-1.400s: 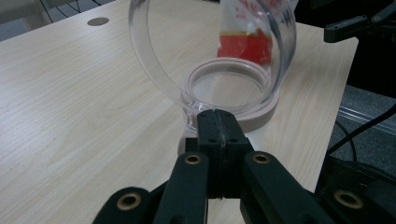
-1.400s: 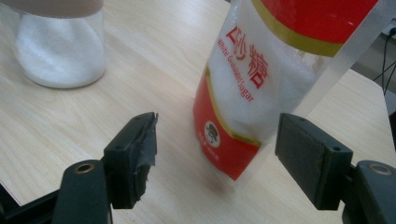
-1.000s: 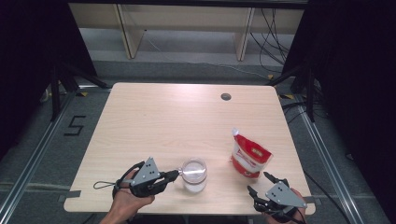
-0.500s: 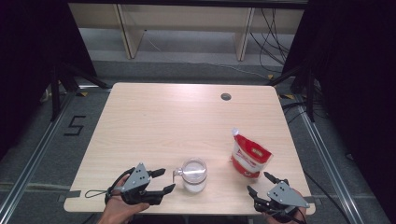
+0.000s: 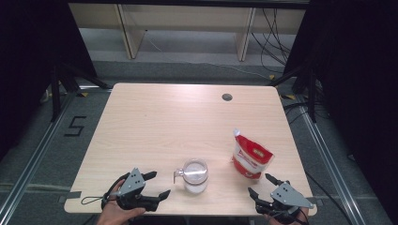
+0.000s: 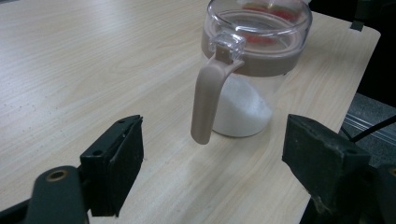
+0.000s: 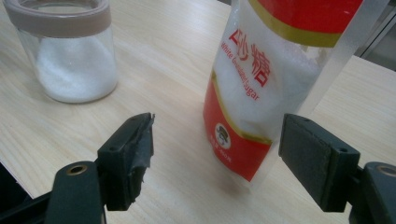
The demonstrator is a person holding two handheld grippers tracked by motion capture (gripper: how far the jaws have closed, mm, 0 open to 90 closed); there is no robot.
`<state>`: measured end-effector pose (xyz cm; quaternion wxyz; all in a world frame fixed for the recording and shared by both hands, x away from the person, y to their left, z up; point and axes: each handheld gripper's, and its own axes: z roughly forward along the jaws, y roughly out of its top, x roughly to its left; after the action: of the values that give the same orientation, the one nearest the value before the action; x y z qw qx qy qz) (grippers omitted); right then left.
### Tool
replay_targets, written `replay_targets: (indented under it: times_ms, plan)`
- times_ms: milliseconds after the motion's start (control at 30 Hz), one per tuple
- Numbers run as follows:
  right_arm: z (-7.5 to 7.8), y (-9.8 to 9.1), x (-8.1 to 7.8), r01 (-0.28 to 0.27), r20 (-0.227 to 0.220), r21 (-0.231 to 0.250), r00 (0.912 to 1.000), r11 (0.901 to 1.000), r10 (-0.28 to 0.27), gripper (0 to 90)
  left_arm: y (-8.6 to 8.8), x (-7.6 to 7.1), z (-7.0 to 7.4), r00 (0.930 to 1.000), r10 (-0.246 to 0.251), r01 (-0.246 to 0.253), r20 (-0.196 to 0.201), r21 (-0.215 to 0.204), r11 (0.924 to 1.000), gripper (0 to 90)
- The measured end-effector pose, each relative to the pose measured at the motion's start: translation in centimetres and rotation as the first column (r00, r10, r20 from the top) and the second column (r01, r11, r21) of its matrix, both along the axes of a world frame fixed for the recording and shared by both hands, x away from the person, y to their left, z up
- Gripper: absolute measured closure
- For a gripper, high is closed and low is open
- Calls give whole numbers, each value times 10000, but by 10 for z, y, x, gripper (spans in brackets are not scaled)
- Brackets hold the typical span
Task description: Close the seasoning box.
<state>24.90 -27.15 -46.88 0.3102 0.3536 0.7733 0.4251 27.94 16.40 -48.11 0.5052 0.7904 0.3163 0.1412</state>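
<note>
Bag (image 7: 261, 88): red and clear, white granules inside, printed "砂糖" and "White Granulated Sugar"; stands upright near the table's (image 5: 164, 122) front right, just ahead of the right gripper (image 5: 268, 185). Floor mark beside the table reads "5" (image 5: 75, 126). Jar (image 6: 254, 70) with taupe handle and white contents sits front centre. Left gripper (image 5: 157, 185): jaws have just been opening, now wide apart, nothing between them; a second ago it was at the jar, now back and clear. Right gripper: jaws apart, empty, unmoved.
</note>
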Motion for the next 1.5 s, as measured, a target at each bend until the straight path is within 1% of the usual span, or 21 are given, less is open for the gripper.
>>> replay_targets:
  times_ms: [67, 100, 167, 233, 267, 367, 400, 433, 533, 600, 667, 767, 800, 833, 867, 1067, 1167, 1200, 1300, 1333, 1500]
  plan:
    - [-1, 0, 0, -31, -72, 53, 10000, 10000, 31, 267, 2, -1, -1, 10000, -8, 8, -7, 13, 10000, 188]
    - [-1, -1, 0, -29, -72, 57, 10000, 10000, 29, 266, 5, -1, -1, 10000, -26, 26, -7, 355, 9994, 181]
    - [-1, 0, -1, -1, -312, 237, 9995, 9997, 9, 260, 4, -3, -3, 9998, -129, 128, -164, -81, 9999, 170]
    - [-3, 0, -2, -16, -713, 562, 9974, 9984, 56, 257, 4, -4, -6, 9970, -725, 716, -284, -295, 9970, 152]
    - [-3, -2, -1, -43, -349, 189, 9994, 9998, 50, 257, 4, -6, -6, 9961, -826, 816, -314, -312, 9962, 148]
    - [-5, -1, -1, -68, -616, 122, 9981, 9999, 75, 257, 2, -11, -8, 9953, -929, 922, -275, -262, 9954, 150]
    - [-6, -1, -1, -120, -599, 39, 9981, 9999, 122, 257, 3, -11, -8, 9943, -1041, 1044, -244, 135, 9944, 150]
    - [-6, -1, -1, -125, -827, 34, 9965, 9999, 127, 257, 3, -13, -8, 9947, -1002, 1005, -232, 120, 9949, 150]
    - [-8, -1, 0, -227, -750, -84, 9969, 9997, 220, 256, 4, -17, -10, 9952, -950, 955, -225, 225, 9952, 151]
    - [-10, -2, 1, -213, -979, -99, 9950, 9997, 202, 251, 6, -17, -11, 9951, -972, 981, -198, 550, 9937, 153]
    - [-12, -1, 0, -156, -1393, 110, 9901, 9998, 170, 246, 6, -18, -13, 9967, -714, 735, -397, 536, 9959, 153]
    - [-12, -1, 0, -131, -1525, 275, 9882, 9995, 172, 241, 9, -16, -14, 9975, -495, 534, -512, 772, 9956, 153]
    - [-12, -1, 0, -174, -1529, 267, 9880, 9995, 213, 239, 9, -16, -15, 9976, -464, 495, -509, 629, 9968, 153]
    - [-12, -2, 1, -197, -1362, 136, 9905, 9997, 213, 236, 11, -15, -14, 9978, -462, 502, -467, 888, 9948, 153]
    - [-12, -3, 1, -187, -1263, 31, 9918, 9998, 190, 230, 9, -15, -15, 9978, -372, 409, -553, 679, 9969, 153]
    - [-13, -3, 2, -266, -1381, 113, 9900, 9996, 279, 218, 8, -14, -16, 9977, -380, 413, -559, 599, 9973, 152]
    - [-13, -4, 2, -187, -1297, 155, 9913, 9997, 205, 218, 10, -14, -16, 9975, -420, 469, -567, 879, 9950, 152]
    - [-13, -5, 3, -213, -1242, 70, 9920, 9997, 221, 218, 8, -14, -16, 9972, -455, 492, -601, 616, 9969, 152]
    - [-14, -2, -1, 103, -1815, 363, 9834, 9993, -35, 220, 8, -14, -15, 9972, -566, 603, -498, 784, 9951, 152]
    - [-14, -5, 3, -225, -1356, 138, 9905, 9997, 242, 220, 7, -15, -16, 9973, -501, 537, -544, 661, 9964, 152]
    - [-14, -6, 4, -140, -1261, 115, 9919, 9998, 153, 218, 9, -15, -15, 9978, -465, 503, -478, 812, 9954, 152]
